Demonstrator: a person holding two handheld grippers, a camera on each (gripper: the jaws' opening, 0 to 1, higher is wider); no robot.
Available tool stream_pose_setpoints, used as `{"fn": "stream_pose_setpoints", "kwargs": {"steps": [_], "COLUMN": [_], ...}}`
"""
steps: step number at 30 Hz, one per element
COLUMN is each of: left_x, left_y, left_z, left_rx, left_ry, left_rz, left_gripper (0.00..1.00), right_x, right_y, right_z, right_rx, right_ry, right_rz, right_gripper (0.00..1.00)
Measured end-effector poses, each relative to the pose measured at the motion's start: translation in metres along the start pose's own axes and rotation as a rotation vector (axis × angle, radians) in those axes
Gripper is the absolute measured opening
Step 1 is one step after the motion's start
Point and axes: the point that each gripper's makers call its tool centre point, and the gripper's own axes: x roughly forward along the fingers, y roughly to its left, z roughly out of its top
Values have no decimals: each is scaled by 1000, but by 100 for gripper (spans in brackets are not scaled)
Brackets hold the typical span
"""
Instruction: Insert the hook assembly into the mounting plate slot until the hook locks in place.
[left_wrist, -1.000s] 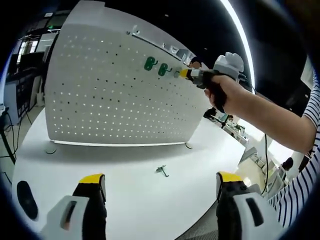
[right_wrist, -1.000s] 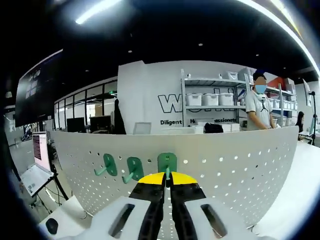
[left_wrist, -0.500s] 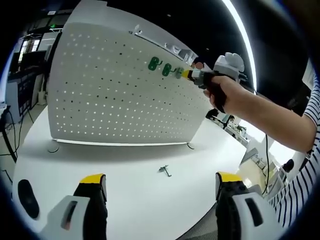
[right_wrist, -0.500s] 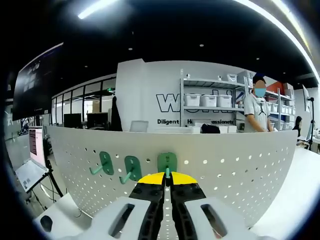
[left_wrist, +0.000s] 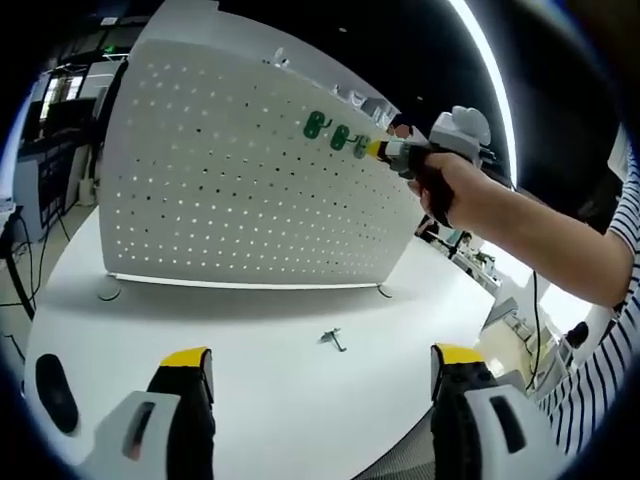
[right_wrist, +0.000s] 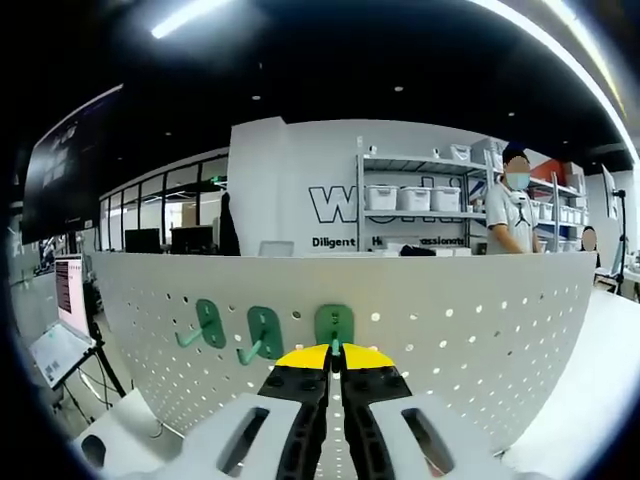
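A green plastic hook with a rounded backplate (right_wrist: 334, 324) sits against the white perforated metal pegboard (right_wrist: 450, 330), third in a row beside two matching green hooks (right_wrist: 238, 330). The right gripper (right_wrist: 335, 357) has its yellow-tipped jaws closed on the hook's stem, apparently pressing it to the board. The left gripper (left_wrist: 320, 372) hangs over the white counter (left_wrist: 250, 350), jaws wide apart and holding nothing. The left gripper view also shows a small metal hook (left_wrist: 331, 340) lying loose on the counter and the person's hand (left_wrist: 455, 190) gripping the right tool.
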Motion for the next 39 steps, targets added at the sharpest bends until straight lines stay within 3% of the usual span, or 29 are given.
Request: {"fn": "stream_pose_setpoints", "kwargs": {"steps": [18,27,39], "left_x": [-3,-5,-10], "left_y": [4,0,-10], "left_z": [-4,-3,-5], "left_rx": [-7,3,24], "left_ry": [9,10,18], "left_rz": [18,19,18], "left_gripper": [92,92,92], "right_x": [2,-6,-28], "right_y": [0,5,-7], "right_z": [-3,9,32], "right_rx": [29,7,17], "right_ry": [24,1,-44], "right_rz": [6,47,68], "right_gripper": [1,14,18]}}
